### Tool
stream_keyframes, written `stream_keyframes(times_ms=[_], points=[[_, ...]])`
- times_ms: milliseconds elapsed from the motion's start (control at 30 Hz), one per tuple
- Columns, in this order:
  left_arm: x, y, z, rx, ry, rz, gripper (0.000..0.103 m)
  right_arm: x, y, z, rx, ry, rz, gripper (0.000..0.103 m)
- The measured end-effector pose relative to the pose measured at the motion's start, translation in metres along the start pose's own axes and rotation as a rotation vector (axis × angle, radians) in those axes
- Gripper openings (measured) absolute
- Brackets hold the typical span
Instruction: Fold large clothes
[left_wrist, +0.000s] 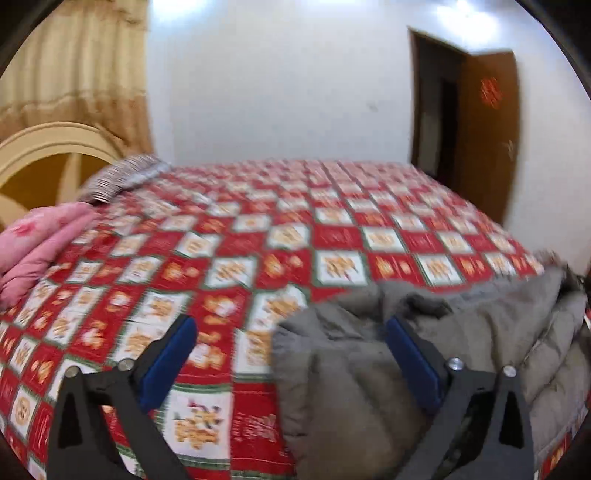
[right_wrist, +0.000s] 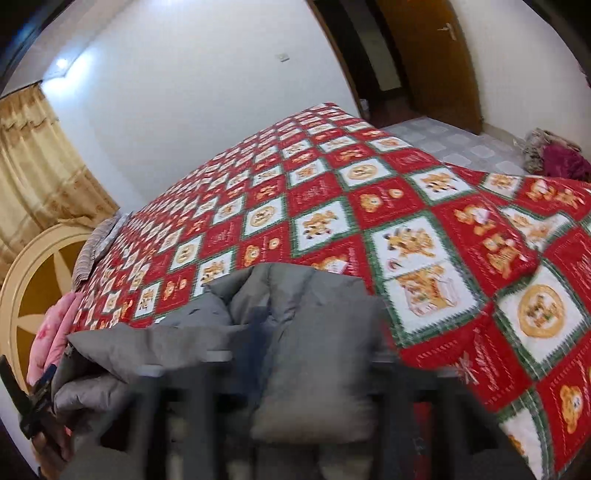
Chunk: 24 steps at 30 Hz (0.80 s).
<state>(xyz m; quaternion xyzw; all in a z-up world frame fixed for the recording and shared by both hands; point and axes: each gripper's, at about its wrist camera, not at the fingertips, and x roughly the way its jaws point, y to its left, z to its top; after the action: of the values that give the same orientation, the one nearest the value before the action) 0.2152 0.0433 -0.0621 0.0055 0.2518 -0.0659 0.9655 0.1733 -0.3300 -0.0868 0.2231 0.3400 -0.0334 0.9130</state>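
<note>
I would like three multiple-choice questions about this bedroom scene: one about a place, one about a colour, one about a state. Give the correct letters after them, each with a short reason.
1. Where does the grey padded coat lie?
A. on the bed's near edge
B. on the floor by the door
C. over the headboard

2. What colour is the folded quilt near the headboard?
A. blue
B. pink
C. black

3. How do the jaws of the left gripper stand?
A. pressed on the coat
B. shut on nothing
C. wide apart

Answers: 1 A, the coat rests on the red patterned bedspread just before both cameras. 2 B, it shows pink at the left edge. 3 C, the blue pads stand far apart, pressing nothing.
</note>
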Motion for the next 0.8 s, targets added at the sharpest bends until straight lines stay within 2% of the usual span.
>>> stream_keyframes(times_ms=[33,133,200,300,400,467,533,633,700,800], points=[[-0.005,0.004,0.001,-0.022,-0.028,0.020,0.103,0.001,0.003,0.001,-0.011,-0.009,0.025,0.079],[-0.025,0.023,0.007,-0.113,-0.092,0.067,0.103,-0.003,0.013,0.005,-0.047,-0.060,0.025,0.080],[-0.031,0.022,0.011,-0.136,-0.118,0.061,0.103,-0.007,0.016,0.007,-0.035,-0.109,0.038,0.080],[-0.042,-0.001,0.012,-0.084,-0.169,0.046,0.103,-0.012,0.026,0.009,-0.046,-0.156,0.056,0.080],[-0.039,-0.037,0.006,0.050,-0.178,0.066,0.103,-0.021,0.036,0.010,-0.052,-0.232,0.072,0.086],[-0.023,-0.050,-0.002,0.111,-0.141,0.132,0.103,-0.025,0.033,0.011,-0.035,-0.262,0.058,0.091],[0.001,-0.051,-0.011,0.125,-0.048,0.174,0.103,-0.027,0.026,0.013,-0.011,-0.276,0.018,0.092],[0.031,-0.036,-0.023,0.057,0.088,0.201,0.103,-0.020,0.017,0.012,0.020,-0.243,-0.053,0.092],[0.039,-0.029,-0.026,0.016,0.140,0.186,0.103,-0.018,0.022,0.008,-0.025,-0.239,-0.079,0.092],[0.032,-0.028,-0.020,0.005,0.147,0.196,0.103,-0.012,0.045,-0.002,-0.173,-0.227,-0.124,0.092]])
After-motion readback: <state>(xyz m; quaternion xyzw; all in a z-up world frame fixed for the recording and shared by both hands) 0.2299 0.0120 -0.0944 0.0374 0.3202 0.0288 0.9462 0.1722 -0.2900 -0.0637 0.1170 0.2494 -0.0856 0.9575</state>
